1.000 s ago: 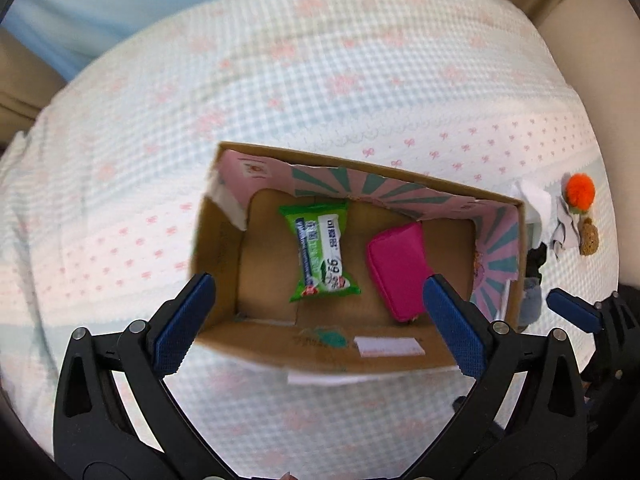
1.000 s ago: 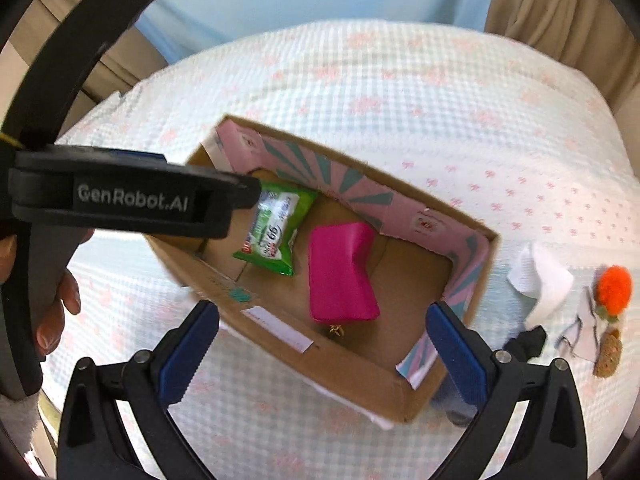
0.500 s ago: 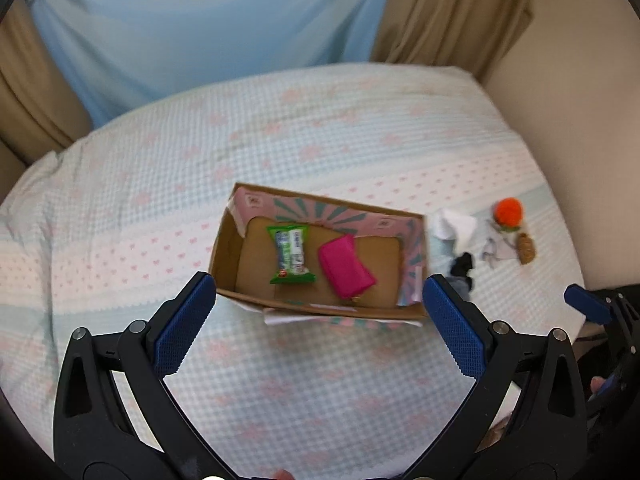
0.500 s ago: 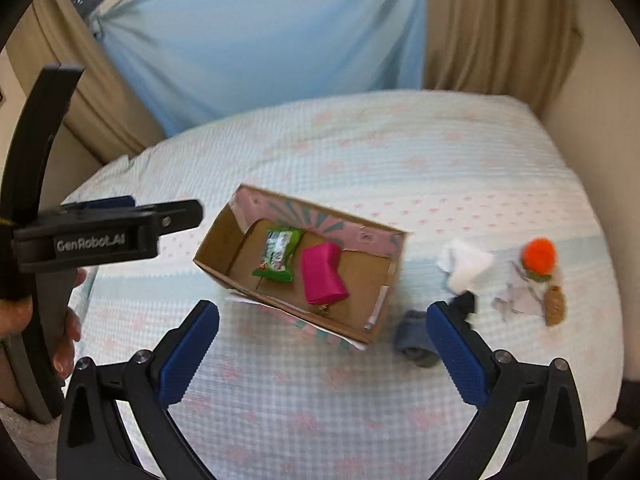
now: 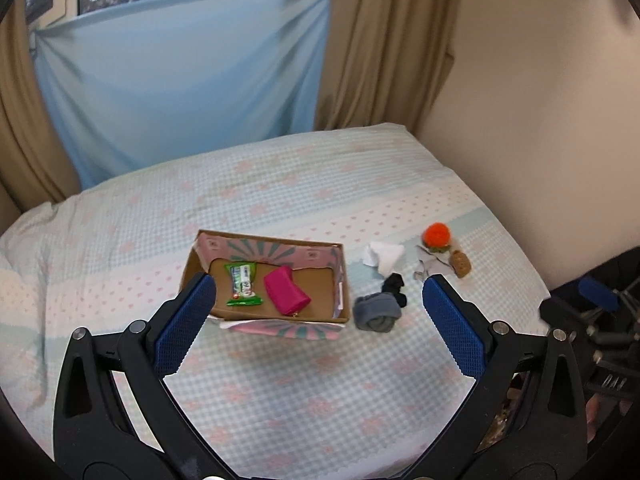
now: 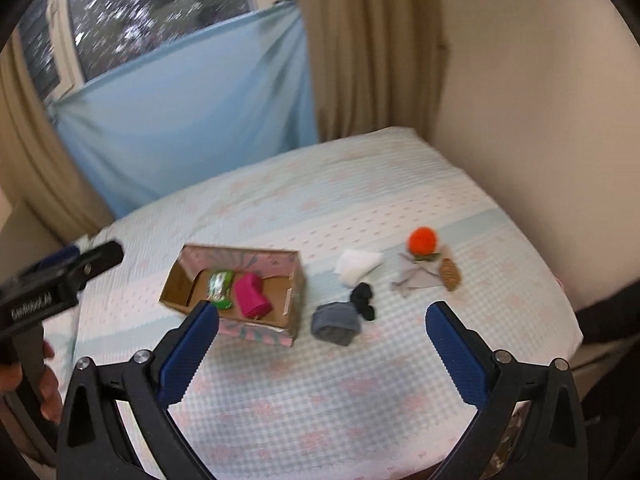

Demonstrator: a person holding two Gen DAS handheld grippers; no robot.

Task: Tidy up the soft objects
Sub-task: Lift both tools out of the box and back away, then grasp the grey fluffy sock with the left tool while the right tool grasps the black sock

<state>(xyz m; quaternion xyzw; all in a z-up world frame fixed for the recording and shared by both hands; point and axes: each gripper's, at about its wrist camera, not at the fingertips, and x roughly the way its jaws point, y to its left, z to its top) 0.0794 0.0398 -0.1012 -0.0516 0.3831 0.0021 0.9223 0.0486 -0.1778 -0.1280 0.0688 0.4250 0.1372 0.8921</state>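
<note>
My left gripper [image 5: 319, 326] and right gripper [image 6: 322, 343]: jaws wide apart, nothing held, well back above bed. Grey rolled sock [image 6: 335, 323] outside box [image 6: 297, 280], just right of it, ahead between right fingers; right hand judged nearer.

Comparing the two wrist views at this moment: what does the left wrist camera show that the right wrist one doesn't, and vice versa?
Only the left wrist view: the right gripper's blue pad at its right edge, and its own open left gripper.

Only the right wrist view: the left gripper's side, in a hand, and its own open right gripper.

Both: box holding green packet and pink pouch; grey sock, white cloth, orange pompom on the bed.
</note>
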